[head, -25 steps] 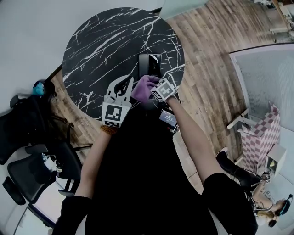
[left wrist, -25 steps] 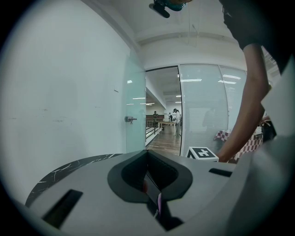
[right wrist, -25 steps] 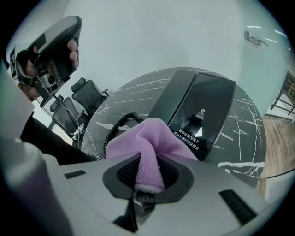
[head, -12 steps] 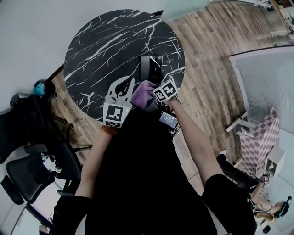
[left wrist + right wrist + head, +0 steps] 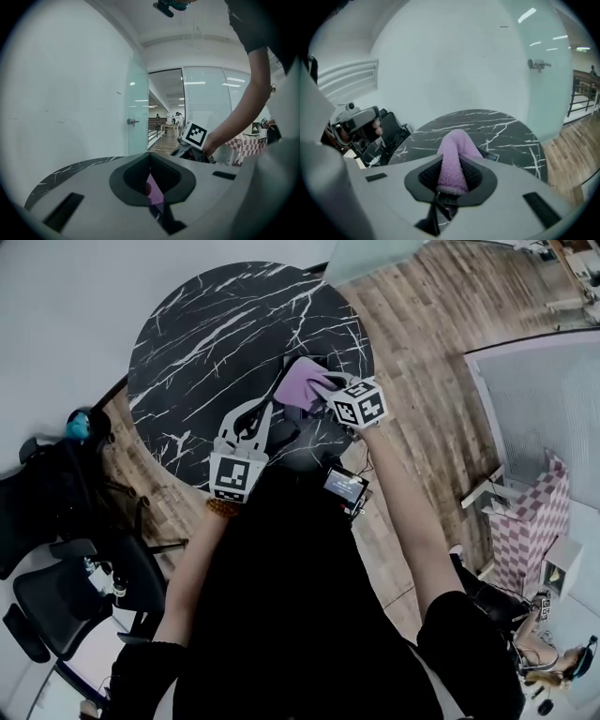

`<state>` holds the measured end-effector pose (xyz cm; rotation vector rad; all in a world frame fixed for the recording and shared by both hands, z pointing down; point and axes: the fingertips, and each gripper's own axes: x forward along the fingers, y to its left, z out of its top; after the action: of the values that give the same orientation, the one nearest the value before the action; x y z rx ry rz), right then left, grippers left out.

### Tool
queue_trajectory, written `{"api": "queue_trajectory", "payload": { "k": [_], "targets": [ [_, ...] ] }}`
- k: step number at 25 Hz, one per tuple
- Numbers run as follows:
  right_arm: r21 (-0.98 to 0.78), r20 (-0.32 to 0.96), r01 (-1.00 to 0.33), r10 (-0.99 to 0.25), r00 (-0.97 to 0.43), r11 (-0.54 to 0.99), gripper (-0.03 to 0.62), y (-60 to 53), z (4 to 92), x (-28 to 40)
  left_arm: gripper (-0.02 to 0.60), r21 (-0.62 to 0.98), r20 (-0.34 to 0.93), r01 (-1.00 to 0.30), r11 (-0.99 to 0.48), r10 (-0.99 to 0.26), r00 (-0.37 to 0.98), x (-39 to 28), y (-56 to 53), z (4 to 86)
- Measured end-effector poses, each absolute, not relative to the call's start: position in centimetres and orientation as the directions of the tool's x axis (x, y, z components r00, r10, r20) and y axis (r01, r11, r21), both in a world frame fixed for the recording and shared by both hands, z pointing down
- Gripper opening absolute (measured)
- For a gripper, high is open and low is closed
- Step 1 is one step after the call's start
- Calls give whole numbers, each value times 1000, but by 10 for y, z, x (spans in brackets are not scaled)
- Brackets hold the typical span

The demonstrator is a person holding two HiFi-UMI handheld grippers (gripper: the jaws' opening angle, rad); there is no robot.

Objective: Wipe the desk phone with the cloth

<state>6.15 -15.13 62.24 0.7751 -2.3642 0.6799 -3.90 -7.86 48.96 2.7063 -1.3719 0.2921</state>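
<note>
The purple cloth (image 5: 300, 382) lies bunched on the round black marble table (image 5: 206, 324), and my right gripper (image 5: 321, 388) is shut on it. In the right gripper view the cloth (image 5: 453, 161) stands up between the jaws. A dark corner of the desk phone (image 5: 491, 154) shows just right of it. In the head view the cloth covers most of the phone. My left gripper (image 5: 261, 411) hovers over the table's near edge, left of the cloth, with its jaws together and nothing in them. Its own view shows the cloth (image 5: 154, 190) beyond the jaws.
Black office chairs (image 5: 56, 587) stand to the left of the table. Wood floor (image 5: 422, 352) lies to the right, with a checkered box (image 5: 534, 521) further off. A small screen device (image 5: 344, 486) hangs at the person's chest. A white wall runs behind the table.
My right gripper has carried the cloth forward, away from the body, over the phone, which was plainly visible before. The left gripper has stayed where it was.
</note>
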Motion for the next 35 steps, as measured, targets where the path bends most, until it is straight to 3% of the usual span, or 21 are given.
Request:
{"api": "queue_trajectory", "payload": {
  "k": [11,19,23,29,35],
  "targets": [
    [-34,651,-803,-596,-470,595,58,-234,613,109,14,-5,227,-814,-580,-794,564,-45,-77,494],
    [46,762,-752,-510,-398,657,58,-215,656,95,14,0,231,-813,-582,-791,566,-44,-79,496],
    [22,747,-778,-527,-405,628,58,-212,661,96,12,2,232,-822,-569,-799,554,-49,-82,497],
    [97,764,-680,-492,-418,727,58,-212,668,95,14,8,231,-831,-557,-807,543,-55,-85,499],
    [77,773,-677,-473,-422,732,57,-209,663,93,14,13,227,-831,-556,-808,544,-55,-85,498]
  ]
}}
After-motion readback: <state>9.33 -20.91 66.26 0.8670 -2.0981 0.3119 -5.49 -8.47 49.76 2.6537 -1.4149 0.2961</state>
